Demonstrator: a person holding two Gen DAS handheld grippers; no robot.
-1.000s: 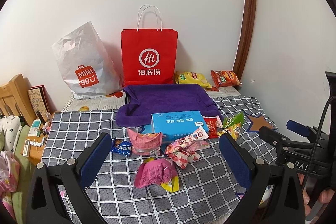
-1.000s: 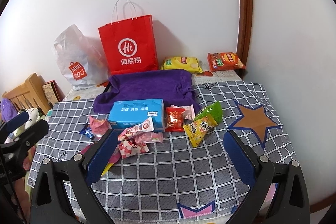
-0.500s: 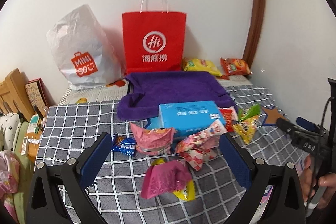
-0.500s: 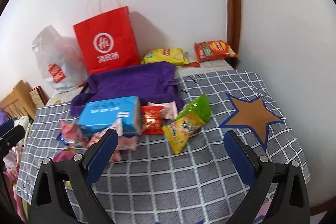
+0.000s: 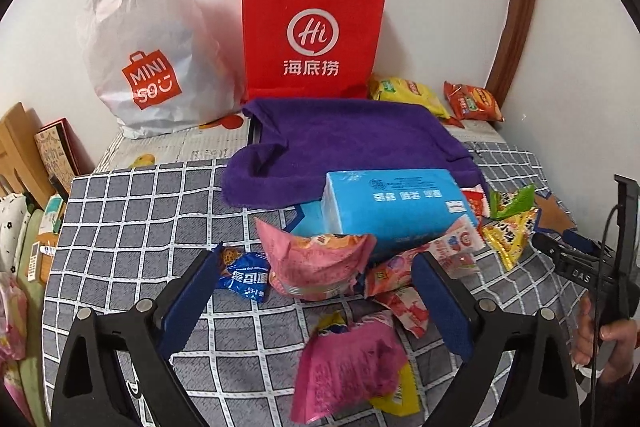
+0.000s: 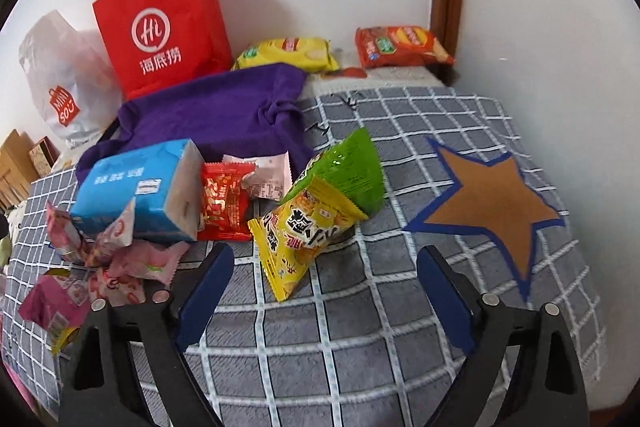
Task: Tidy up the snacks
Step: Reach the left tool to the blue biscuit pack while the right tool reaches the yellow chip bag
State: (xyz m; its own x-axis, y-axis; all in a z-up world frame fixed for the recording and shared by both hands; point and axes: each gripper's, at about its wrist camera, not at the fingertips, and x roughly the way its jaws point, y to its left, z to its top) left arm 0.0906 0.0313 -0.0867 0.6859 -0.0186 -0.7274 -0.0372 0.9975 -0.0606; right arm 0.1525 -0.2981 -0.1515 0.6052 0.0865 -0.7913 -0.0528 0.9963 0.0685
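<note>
Snack packets lie scattered on a grey checked cloth (image 5: pixel 132 211). My left gripper (image 5: pixel 316 269) hovers over a crumpled pink packet (image 5: pixel 316 259), with a small blue cookie packet (image 5: pixel 246 277) by its left finger and a magenta packet (image 5: pixel 348 363) below. Its jaws are closing but touch nothing. A blue box (image 5: pixel 392 205) lies behind the packets. My right gripper (image 6: pixel 324 263) hangs above a yellow packet (image 6: pixel 304 231) that leans on a green one (image 6: pixel 348 171). Its jaws are closing too, clear of the packet. A red packet (image 6: pixel 222 203) lies beside the blue box (image 6: pixel 136 187).
A purple towel (image 5: pixel 352 139) lies behind the box. A red paper bag (image 5: pixel 312 31) and a white plastic bag (image 5: pixel 148 51) stand against the wall, with yellow chips (image 6: pixel 288 53) and an orange chip bag (image 6: pixel 400 45) in the corner. A brown star patch (image 6: pixel 492 203) marks the cloth's right side.
Both grippers have come down and forward toward the snack pile, so the packets look larger. The fingers of each stand slightly closer together than before.
</note>
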